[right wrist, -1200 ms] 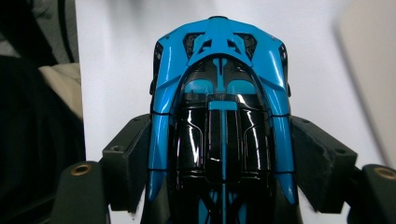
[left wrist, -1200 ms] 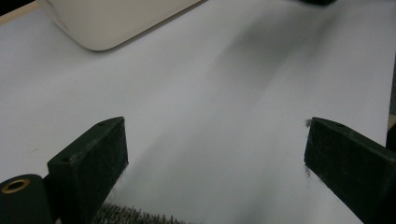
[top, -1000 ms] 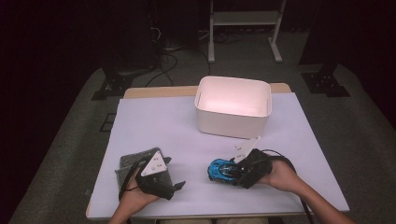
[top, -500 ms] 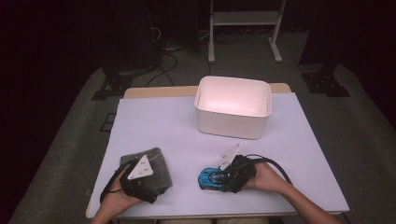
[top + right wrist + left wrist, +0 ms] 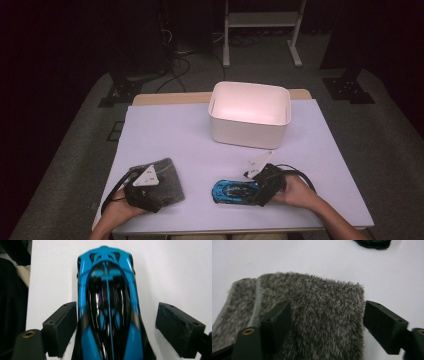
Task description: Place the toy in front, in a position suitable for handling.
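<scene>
Toy car (image 5: 234, 191), glossy blue with a black cabin and a low, streamlined body, lies on its wheels on the white counter (image 5: 170, 130) near the person's edge, right of centre. In the right gripper view the car (image 5: 108, 307) runs lengthwise between the two blocky black jaws, nose pointing away. The left jaw sits right against the car's flank; the right jaw stands off with a strip of counter showing between. The right gripper (image 5: 260, 187) is therefore released around the car, its jaws having just been opening.

Toward the left edge lies a grey pouch (image 5: 162, 180), rectangular, soft and shaggy like short fake fur. In the left gripper view the pouch (image 5: 322, 315) shows mottled grey-brown fibres and a seam or zip line (image 5: 257, 305) running along one side. The left gripper (image 5: 145, 197) has been closing: one jaw rests on the fur, the other hangs just past the pouch's edge, not pressing, so nothing is grasped.

Farther back, near the middle, stands a white plastic tub (image 5: 250, 132) with rounded corners and smooth walls.
</scene>
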Action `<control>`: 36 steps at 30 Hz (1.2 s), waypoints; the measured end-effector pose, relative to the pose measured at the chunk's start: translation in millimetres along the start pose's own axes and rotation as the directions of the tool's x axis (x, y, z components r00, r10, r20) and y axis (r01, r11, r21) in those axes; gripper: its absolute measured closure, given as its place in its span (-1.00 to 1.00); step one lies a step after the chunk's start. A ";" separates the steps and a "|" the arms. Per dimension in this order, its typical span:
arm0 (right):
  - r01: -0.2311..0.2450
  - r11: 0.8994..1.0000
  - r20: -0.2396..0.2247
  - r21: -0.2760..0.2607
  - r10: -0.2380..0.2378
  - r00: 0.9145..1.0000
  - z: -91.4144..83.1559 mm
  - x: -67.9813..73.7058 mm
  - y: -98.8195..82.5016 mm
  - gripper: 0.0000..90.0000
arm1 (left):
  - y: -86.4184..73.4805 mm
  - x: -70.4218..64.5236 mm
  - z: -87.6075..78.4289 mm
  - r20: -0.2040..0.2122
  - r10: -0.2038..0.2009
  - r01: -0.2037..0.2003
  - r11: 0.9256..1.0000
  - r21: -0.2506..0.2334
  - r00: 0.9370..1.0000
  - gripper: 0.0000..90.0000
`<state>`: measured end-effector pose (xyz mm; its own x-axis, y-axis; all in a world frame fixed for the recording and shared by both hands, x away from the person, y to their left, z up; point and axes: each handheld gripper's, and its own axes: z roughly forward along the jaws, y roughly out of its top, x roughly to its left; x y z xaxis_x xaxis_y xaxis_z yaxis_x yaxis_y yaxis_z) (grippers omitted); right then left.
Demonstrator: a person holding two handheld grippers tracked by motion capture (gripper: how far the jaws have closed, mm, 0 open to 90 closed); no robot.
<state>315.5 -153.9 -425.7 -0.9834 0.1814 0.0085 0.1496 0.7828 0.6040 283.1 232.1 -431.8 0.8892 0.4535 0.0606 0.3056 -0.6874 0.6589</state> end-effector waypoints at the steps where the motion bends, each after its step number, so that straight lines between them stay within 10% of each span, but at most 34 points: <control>1: -0.015 1.000 0.000 -0.009 0.015 1.000 -3.7 0.1 -5.6 -0.64 | 1.0 0.8 2.0 0.006 -0.001 0.001 1.000 0.009 1.000 -0.48; 15: -0.046 0.998 0.002 -0.042 0.046 0.999 -1.6 2.2 -34.4 -0.66 | 4.1 9.3 13.6 0.048 0.001 -0.003 0.998 0.055 0.999 0.02; 25: -0.009 0.999 -0.004 -0.043 0.009 1.000 5.5 3.9 -36.8 -0.52 | 10.3 15.3 7.4 0.062 -0.041 0.043 0.998 -0.034 0.997 0.70; 27: -0.010 0.999 -0.004 -0.047 0.010 1.000 6.1 4.3 -36.6 -0.52 | 24.8 12.5 5.0 0.096 -0.028 0.038 0.993 -0.109 0.995 0.72; 36: 0.001 0.998 0.009 -0.056 -0.001 1.000 9.4 6.3 -34.5 -0.50 | 85.4 -10.8 36.9 0.197 0.112 -0.085 0.987 -0.140 0.974 0.77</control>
<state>305.1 -174.2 -454.0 -0.9825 0.1860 0.0007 0.1422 0.7485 0.6478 312.2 147.5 -403.9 0.9672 0.2534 -0.0148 0.1785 -0.6374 0.7495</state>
